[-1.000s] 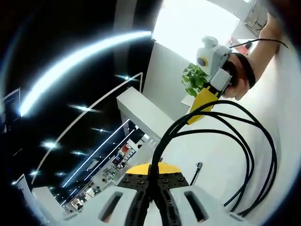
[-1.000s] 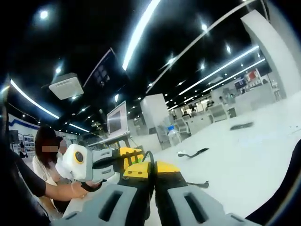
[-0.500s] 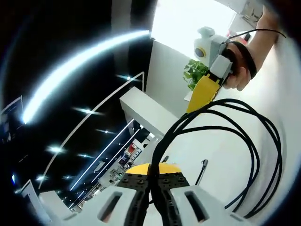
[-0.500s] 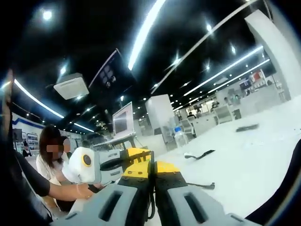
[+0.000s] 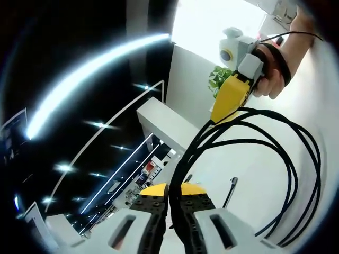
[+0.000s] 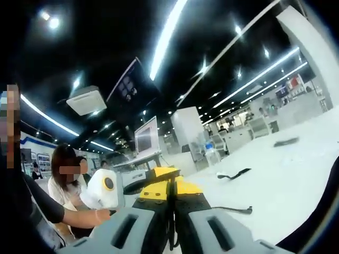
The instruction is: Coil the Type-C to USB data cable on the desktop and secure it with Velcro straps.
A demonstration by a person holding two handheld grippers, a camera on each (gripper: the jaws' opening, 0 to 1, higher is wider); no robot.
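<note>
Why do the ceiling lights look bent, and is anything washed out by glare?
Left gripper view: the fisheye lens curves the ceiling light into an arc, and the bright window is blown out white. Right gripper view: the light strips bow likewise; the white desktop looks pale.

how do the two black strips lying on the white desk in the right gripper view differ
The nearer strap is long and thin, with one end curling up off the desk. The farther strap looks shorter and lies flat, nearer the desk's far edge. Both are black and lie loose on the desk, apart from each other and from the cable end; neither is touched by a tool.
</note>
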